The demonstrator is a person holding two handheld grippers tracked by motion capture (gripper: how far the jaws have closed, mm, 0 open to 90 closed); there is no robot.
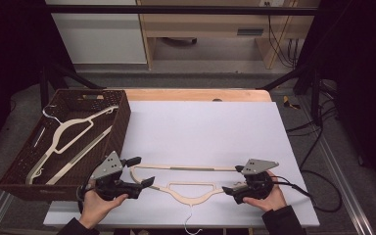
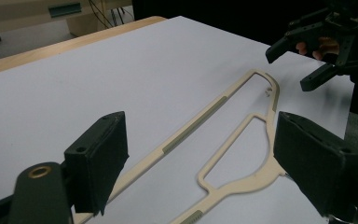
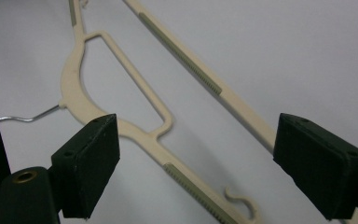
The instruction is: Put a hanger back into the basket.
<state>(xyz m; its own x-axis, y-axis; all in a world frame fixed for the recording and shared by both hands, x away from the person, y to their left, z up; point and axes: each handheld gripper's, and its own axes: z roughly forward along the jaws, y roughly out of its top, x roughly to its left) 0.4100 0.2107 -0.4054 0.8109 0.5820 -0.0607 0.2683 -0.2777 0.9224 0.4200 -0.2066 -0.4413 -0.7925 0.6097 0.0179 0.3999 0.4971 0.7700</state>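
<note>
A cream plastic hanger [image 1: 191,168] lies flat on the white board, its metal hook [image 1: 190,226] pointing at the near edge. My left gripper [image 1: 144,170] is at the hanger's left end, open, its jaws spread wide over that end. In the left gripper view the hanger [image 2: 242,184] runs between the wide-apart jaws of my left gripper [image 2: 198,135], and the pads are apart from it. My right gripper [image 1: 232,178] is at the right end, also open. In the right gripper view the hanger [image 3: 74,88] crosses under my right gripper [image 3: 196,140], with its wire hook [image 3: 23,117] at the left.
A dark brown wicker basket [image 1: 122,117] stands at the left and overlaps the board's edge; cream hangers [image 1: 73,129] lie in it. The white board [image 1: 205,127] rests on a wooden table [image 1: 196,94]. Cables [image 1: 318,196] trail off to the right.
</note>
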